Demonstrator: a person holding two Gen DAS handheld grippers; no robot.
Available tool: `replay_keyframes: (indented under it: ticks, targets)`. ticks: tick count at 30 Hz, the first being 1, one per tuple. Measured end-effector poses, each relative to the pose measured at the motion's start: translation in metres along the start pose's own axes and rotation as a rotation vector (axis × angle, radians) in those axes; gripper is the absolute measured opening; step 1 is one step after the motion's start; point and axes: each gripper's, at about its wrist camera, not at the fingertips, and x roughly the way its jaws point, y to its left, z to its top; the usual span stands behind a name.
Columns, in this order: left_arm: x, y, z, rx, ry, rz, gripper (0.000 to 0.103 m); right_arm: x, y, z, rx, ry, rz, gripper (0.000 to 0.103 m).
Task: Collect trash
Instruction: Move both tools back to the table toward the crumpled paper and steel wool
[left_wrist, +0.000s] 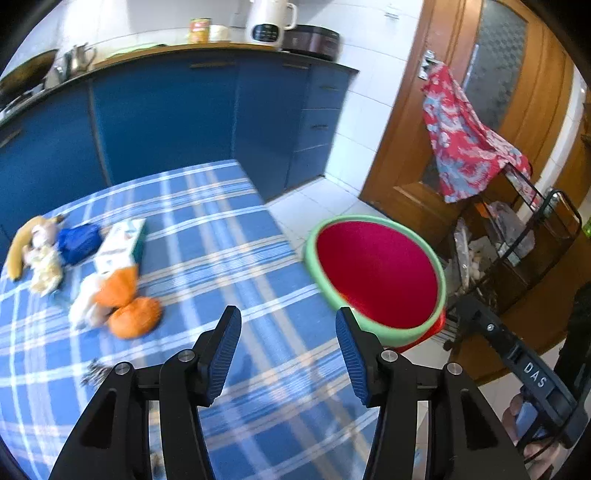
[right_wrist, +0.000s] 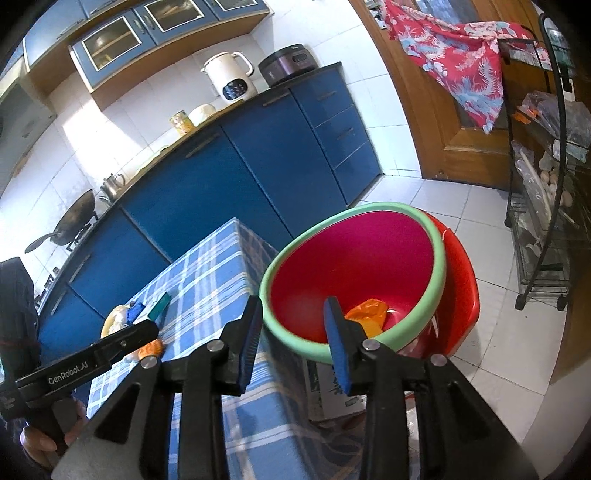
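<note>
The table (left_wrist: 229, 236), under a blue checked cloth, fills the foreground below blue kitchen cabinets (left_wrist: 166, 114). Off its right edge stands a red basin (right_wrist: 354, 266) with a green rim, an orange scrap (right_wrist: 367, 314) lying in its bottom. Near the table's far left edge sits a cluster of trash (left_wrist: 92, 266): banana peel, blue wrapper, small carton, orange peels. The left gripper (left_wrist: 288, 347) hangs over the cloth, jaws apart and empty. The right gripper (right_wrist: 291, 332), over the table's right edge, also stands parted, holding nothing
</note>
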Motion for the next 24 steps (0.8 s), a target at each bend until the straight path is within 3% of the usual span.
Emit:
replay_keyframes:
  ticks: [11,24]
  targets:
    - [-0.045,0.058,-0.034,-0.099,-0.015,0.098,0.055,-0.018,0.037,-0.019,-0.054,0.006,0.041,0.042]
    - [-0.067,0.111,-0.079,-0.197,0.019,0.188,0.056,-0.02,0.075,-0.04,-0.104,0.06,0.093,0.046]
